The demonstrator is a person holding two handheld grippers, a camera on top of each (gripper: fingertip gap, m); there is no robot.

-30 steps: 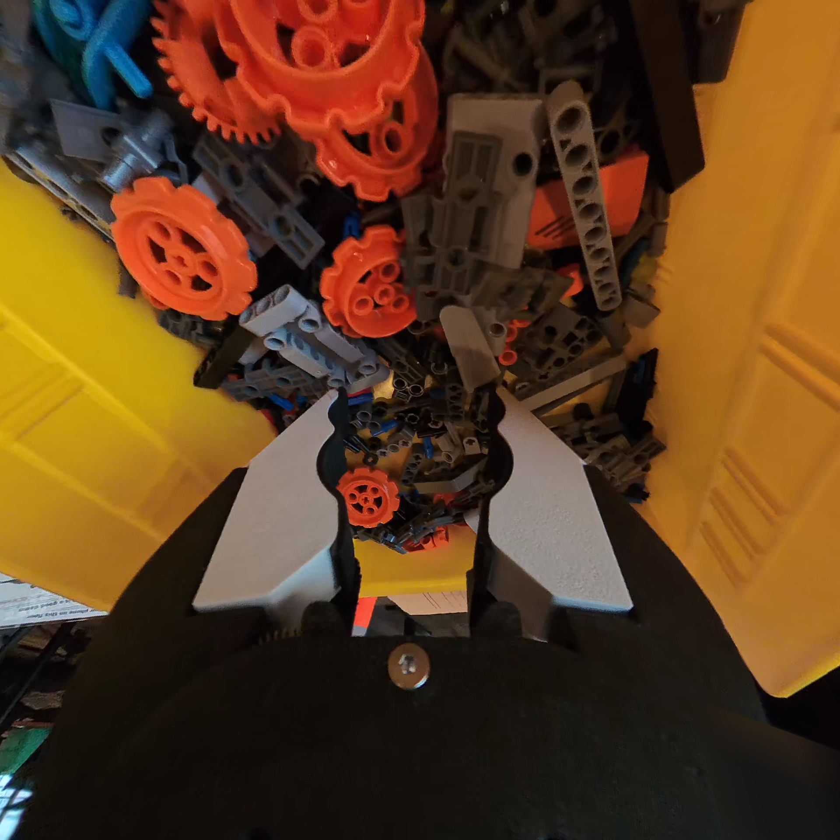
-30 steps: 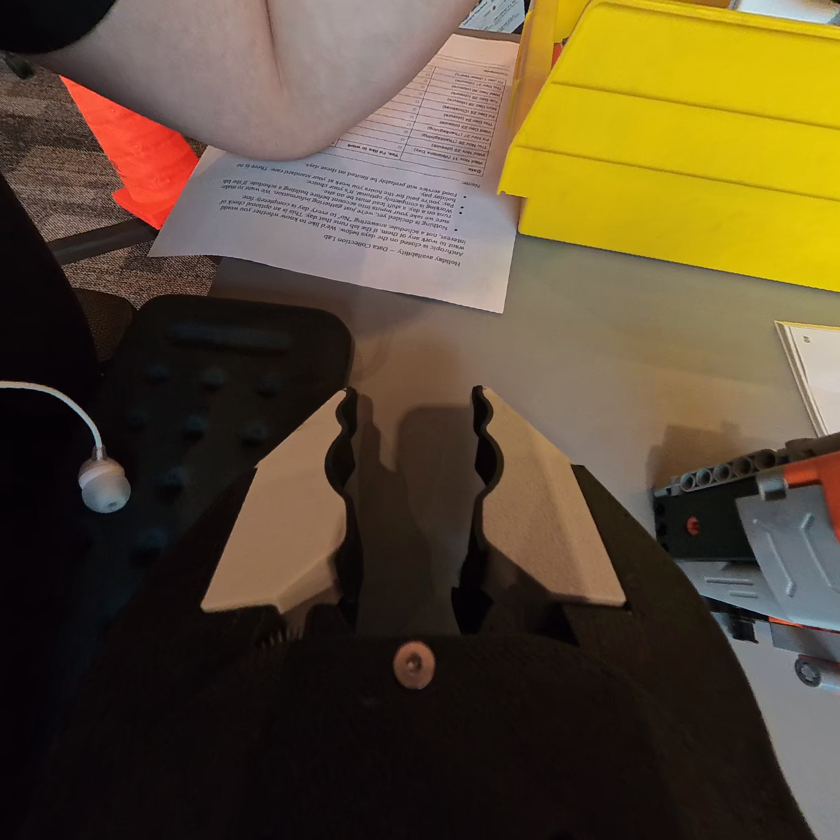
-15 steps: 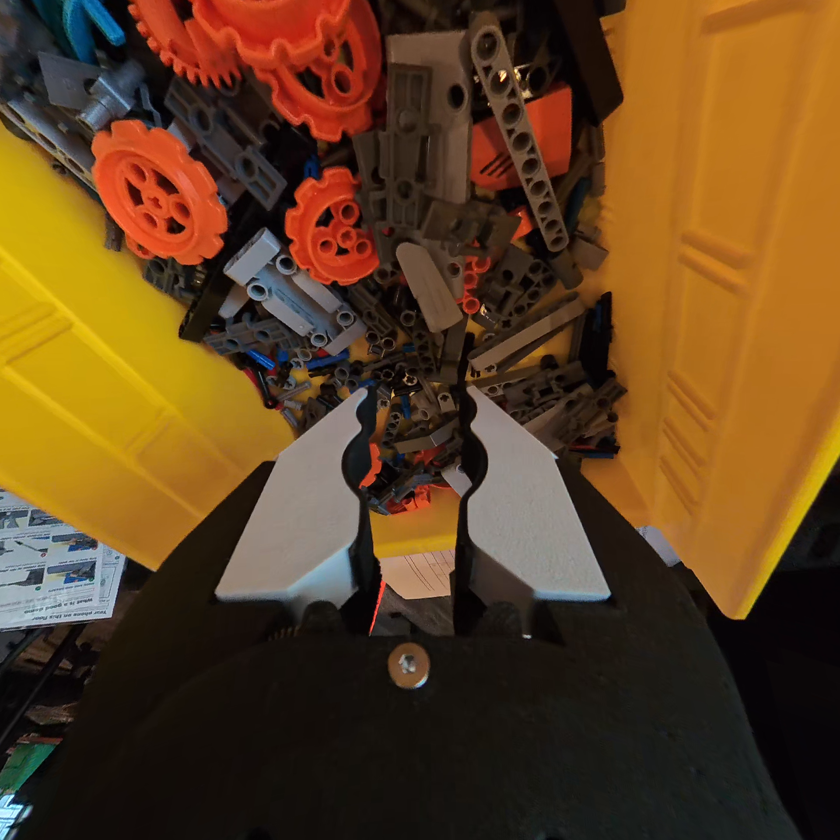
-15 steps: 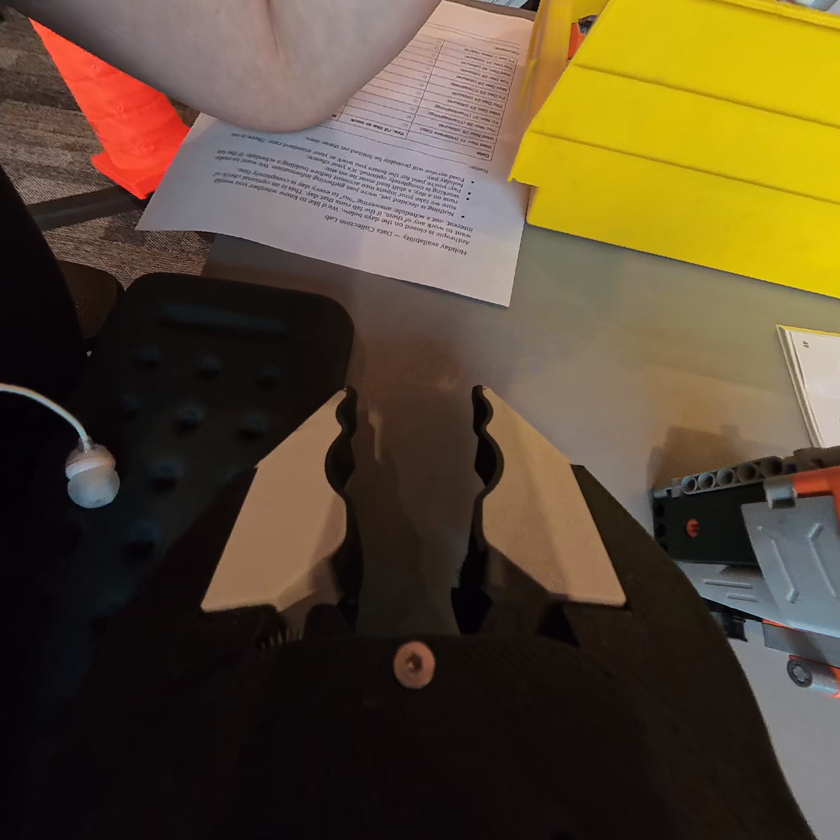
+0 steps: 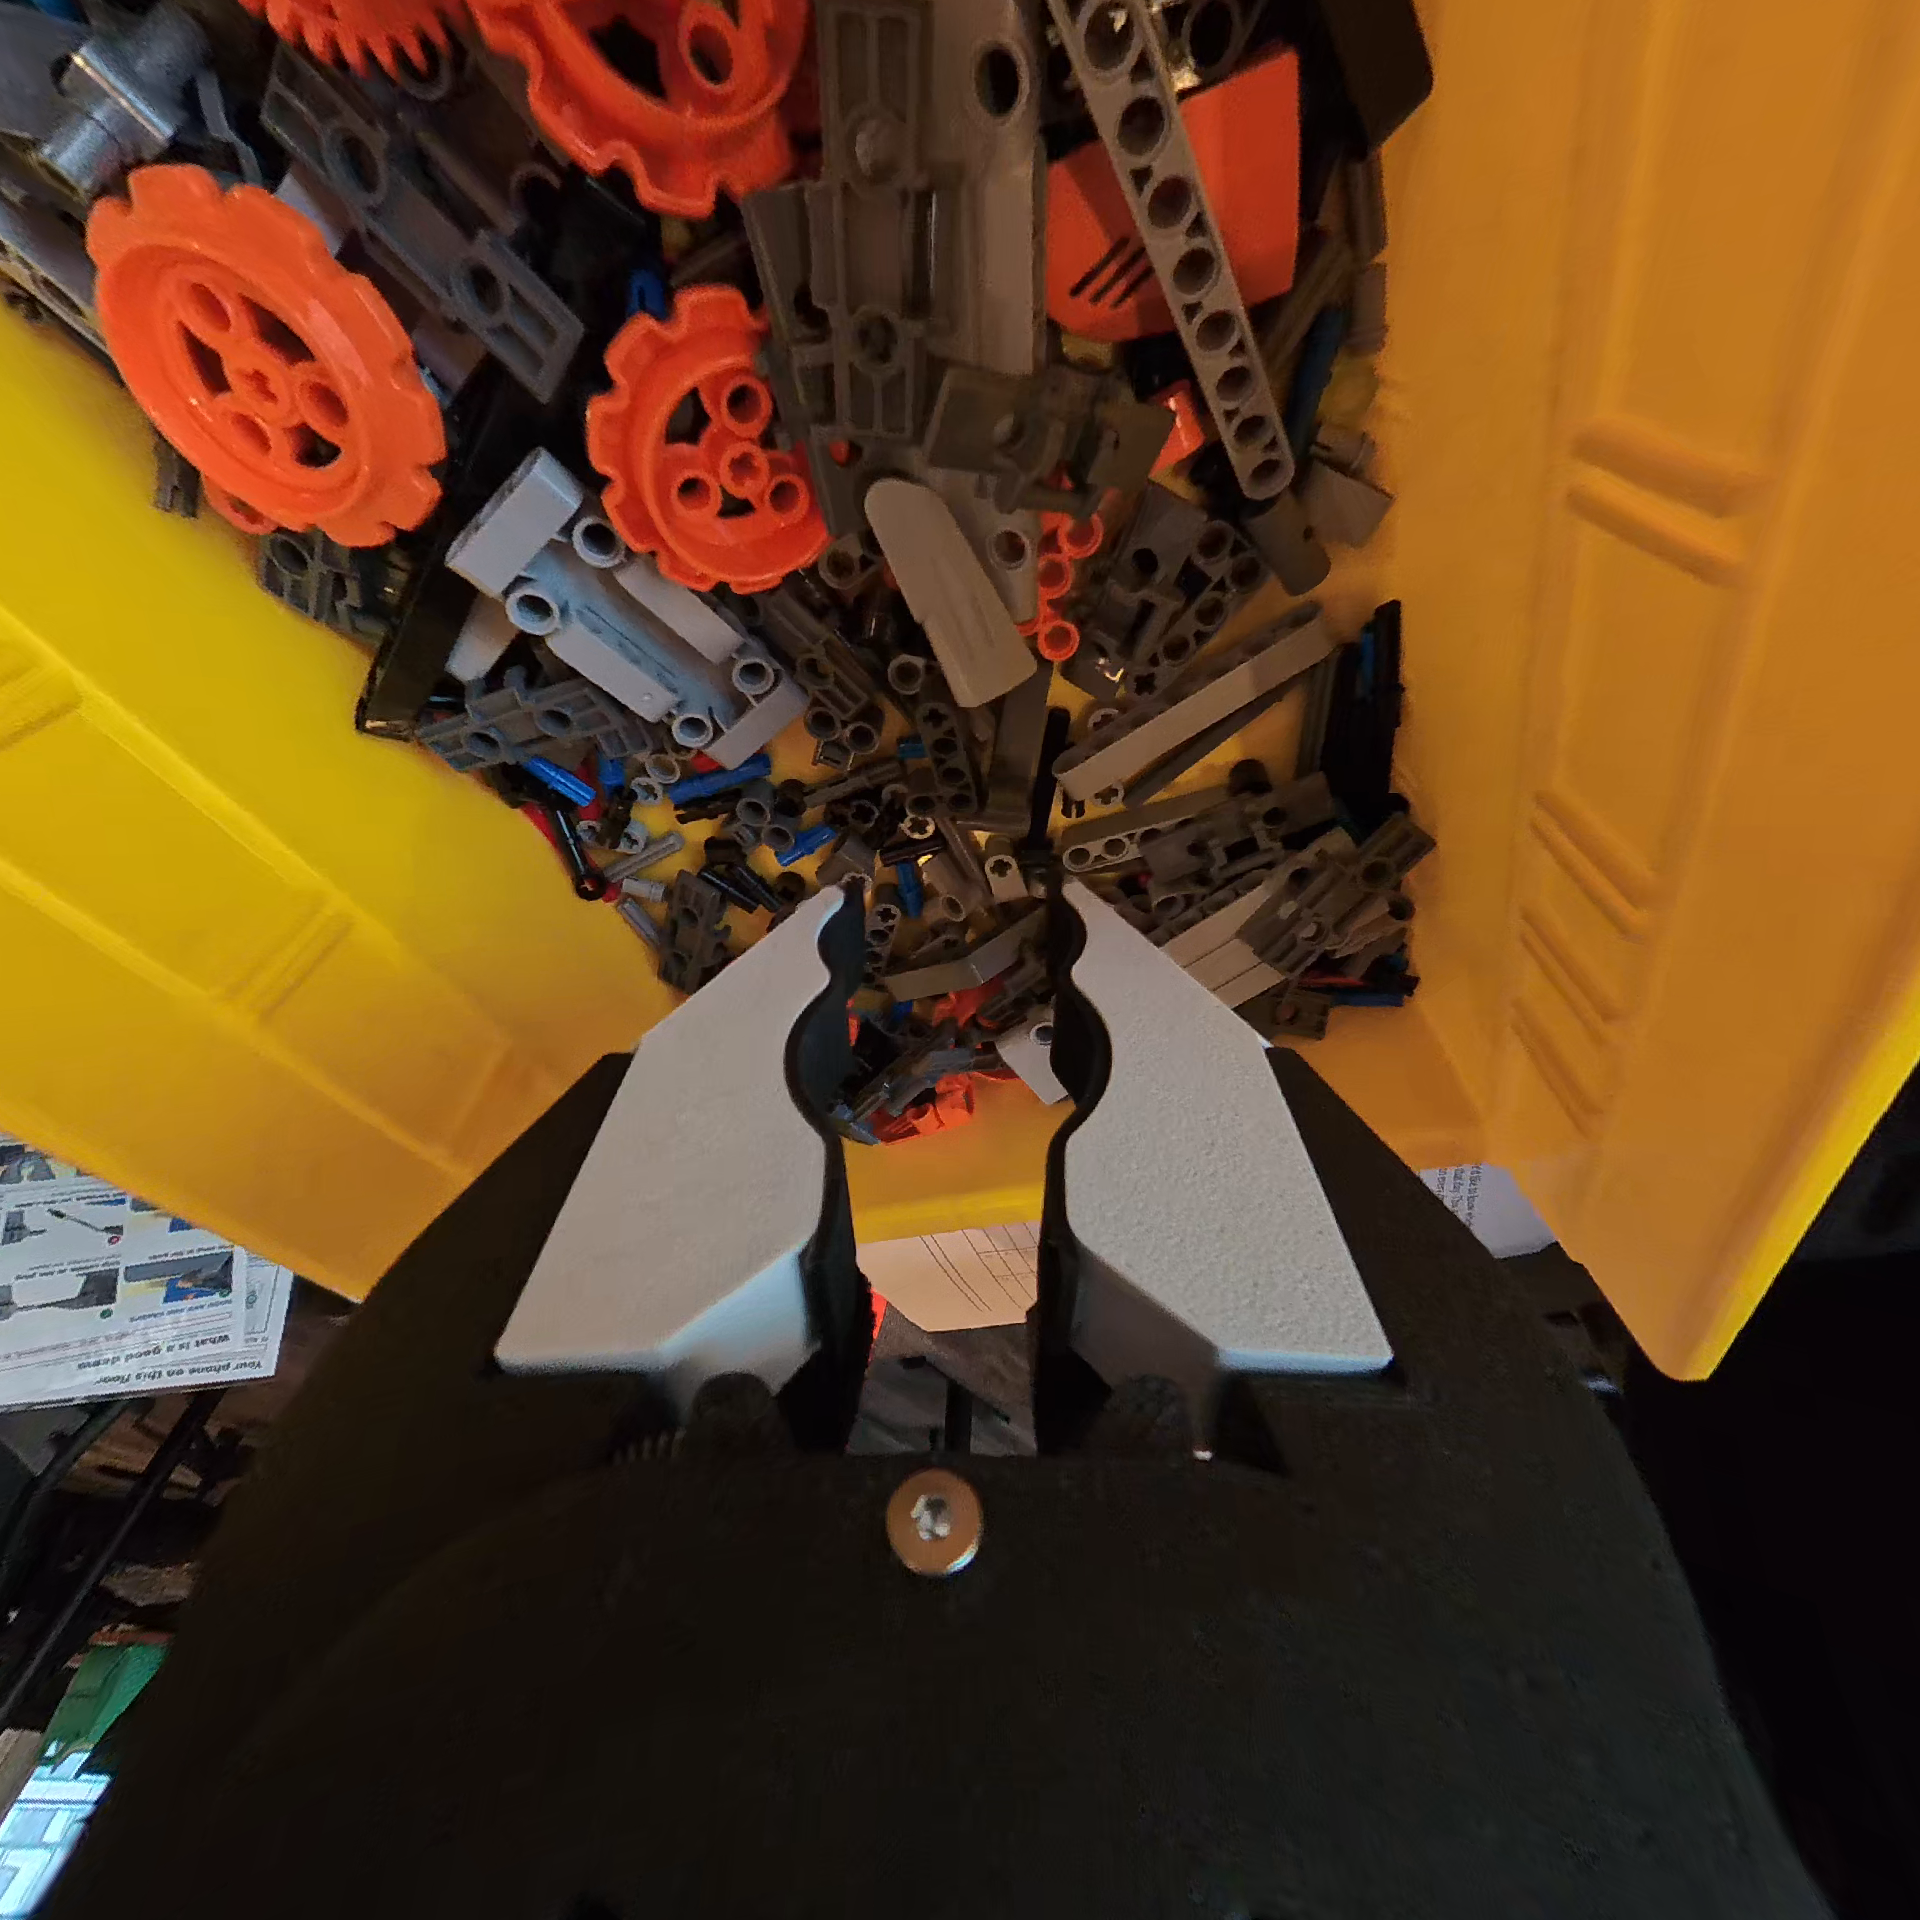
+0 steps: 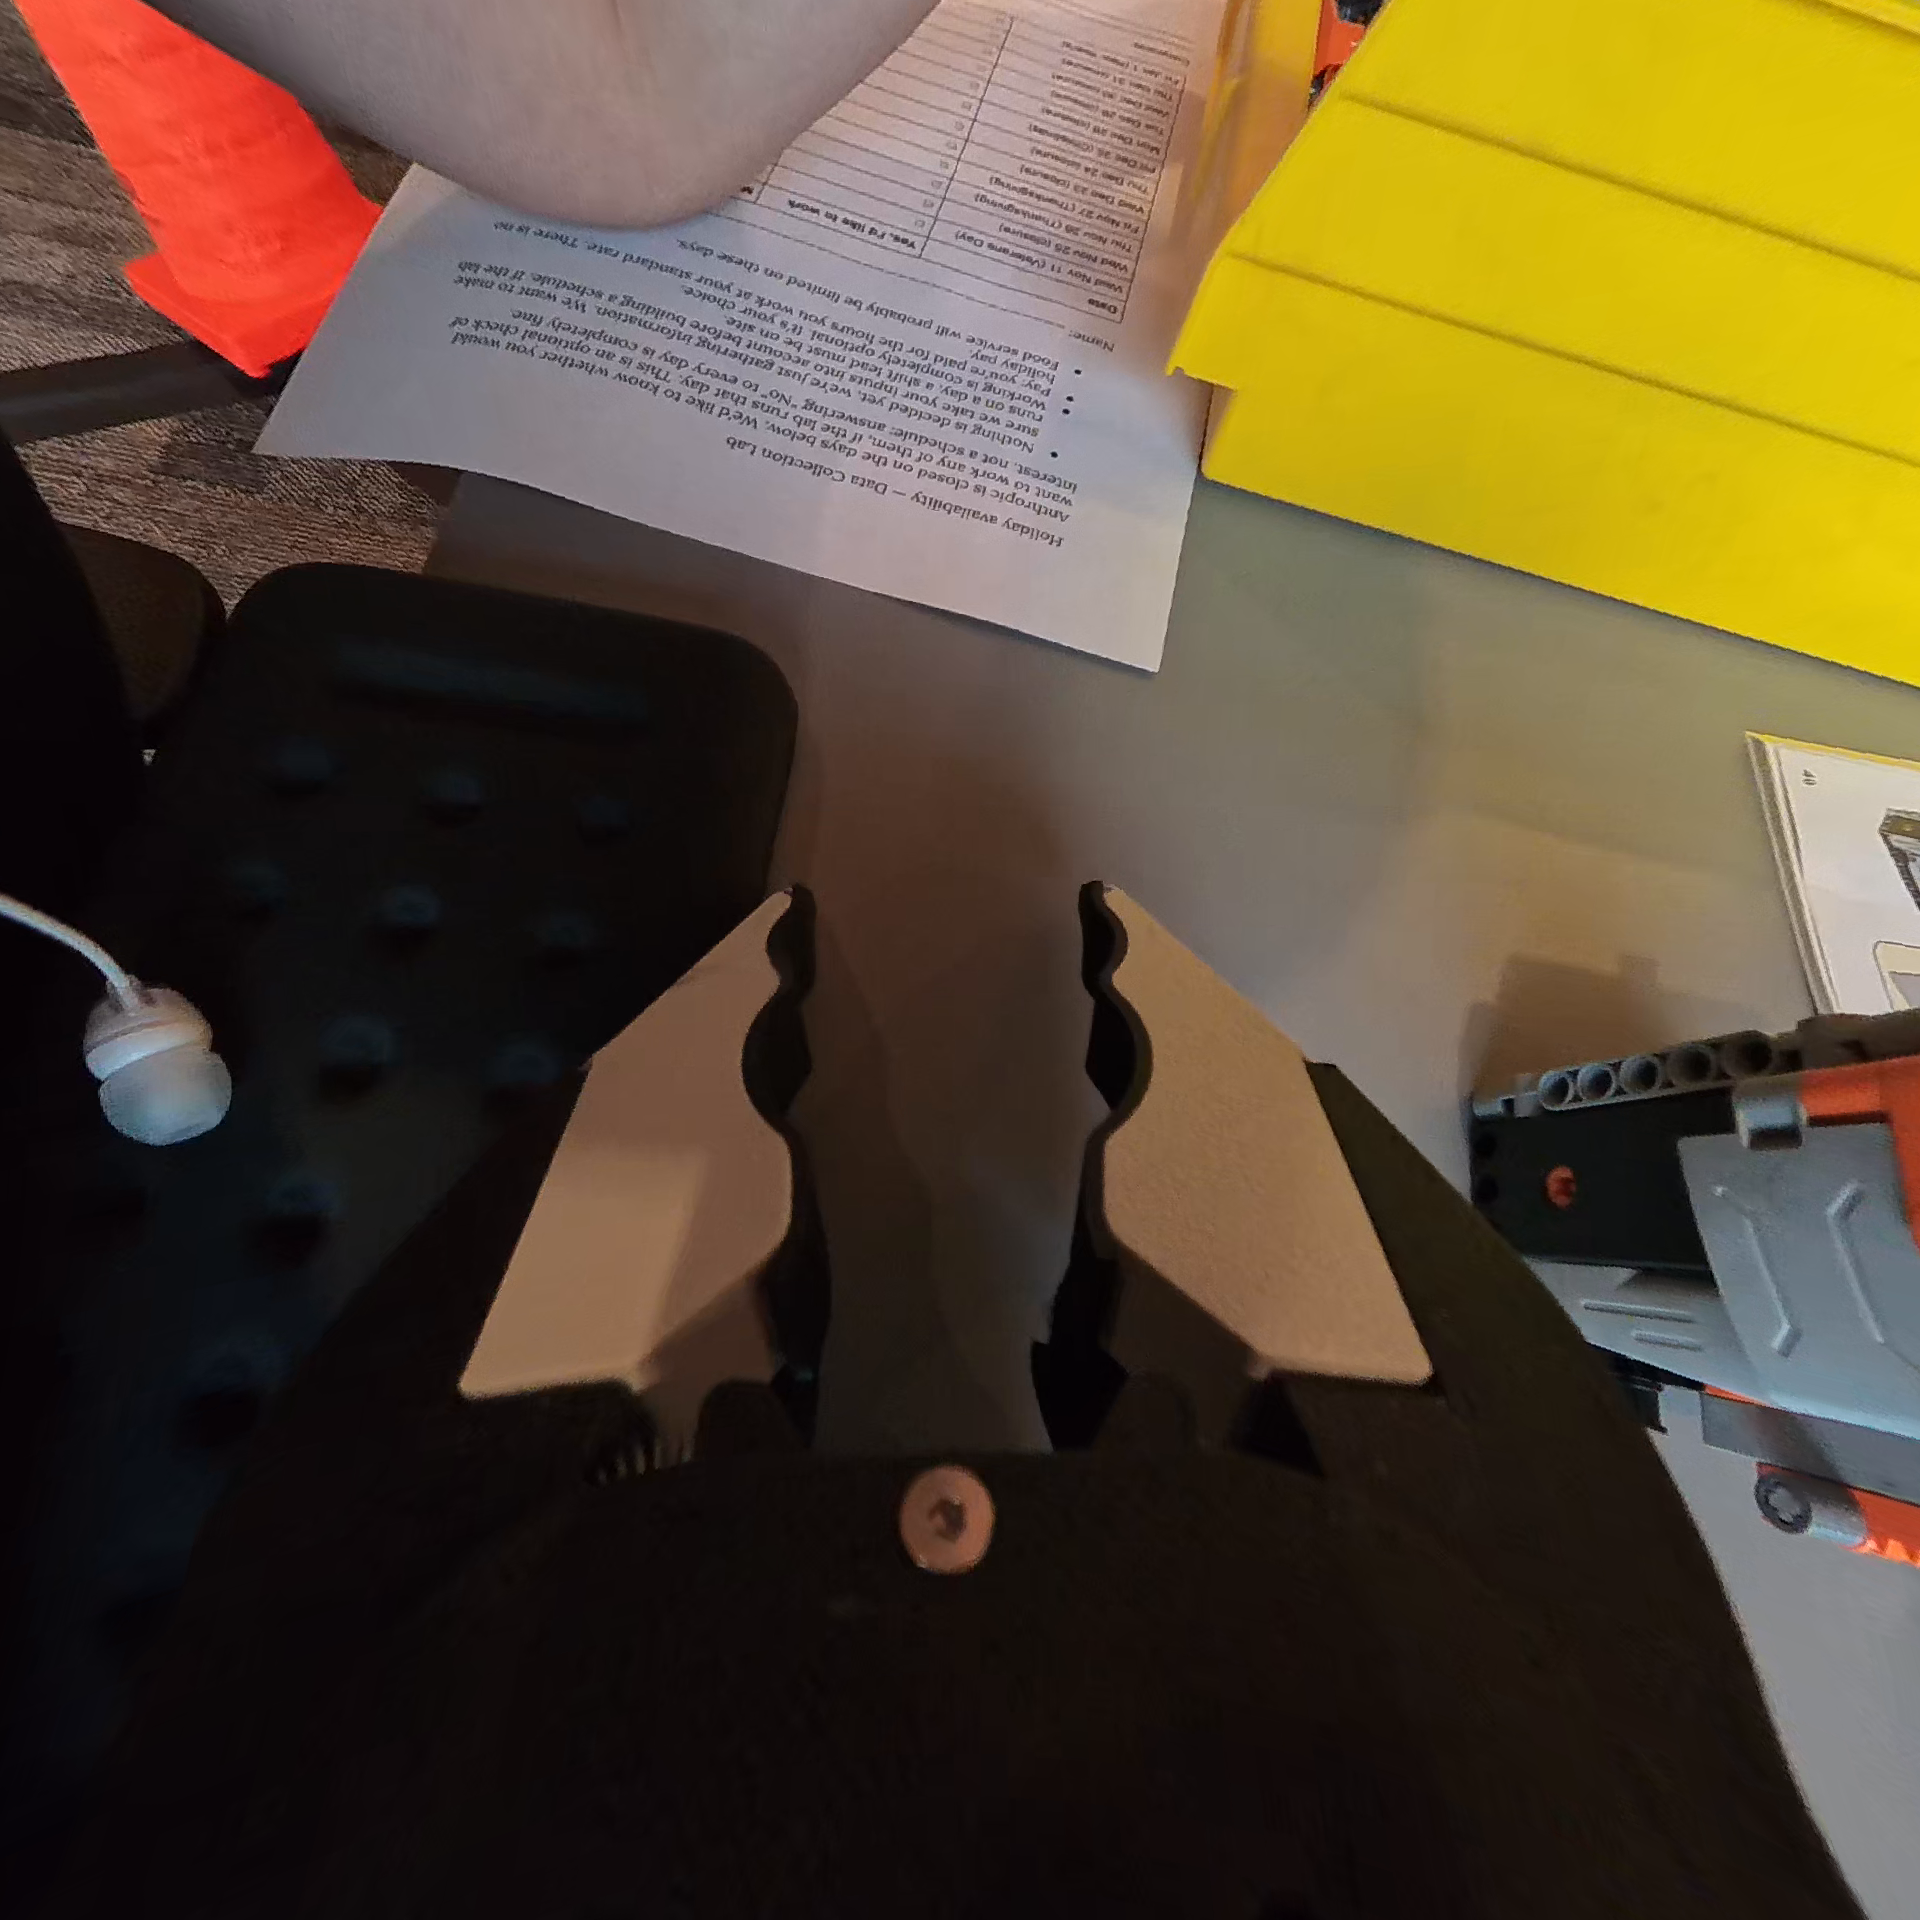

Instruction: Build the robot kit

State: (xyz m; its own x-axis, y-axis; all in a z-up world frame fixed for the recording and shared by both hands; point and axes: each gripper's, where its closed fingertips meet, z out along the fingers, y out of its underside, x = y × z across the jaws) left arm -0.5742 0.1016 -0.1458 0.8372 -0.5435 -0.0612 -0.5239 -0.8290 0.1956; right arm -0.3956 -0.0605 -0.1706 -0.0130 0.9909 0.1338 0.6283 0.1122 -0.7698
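My left gripper [image 5: 951, 899] is open and empty, hanging over the near end of a yellow bin [image 5: 1621, 623] full of construction-toy parts: orange toothed wheels [image 5: 265, 358], grey beams [image 5: 1184, 239], a light grey connector block [image 5: 623, 613] and many small pins [image 5: 790, 821]. Its tips are just above the small pins and grey pieces. My right gripper [image 6: 940, 899] is open and empty over a grey table [image 6: 1351, 748], beside a partly built grey, black and orange model [image 6: 1766, 1216] at the right.
A printed sheet [image 6: 779, 395] lies ahead of the right gripper, with a person's arm [image 6: 582, 94] over it. A yellow bin [image 6: 1610, 312] stands at the far right. An orange cone [image 6: 218, 187], a black chair part [image 6: 416, 883], a white earbud [image 6: 156, 1081] and a booklet [image 6: 1849, 883] also show. About 25 cm separates my left fingertips from my right. The right gripper is farther from the light grey connector block [image 5: 623, 613], some 30 cm, than the left, some 6 cm.
The left gripper has pulled back from the bin's parts and narrowed its gap somewhat, so a small orange wheel between its fingers is no longer seen. The right gripper has drifted slightly forward.
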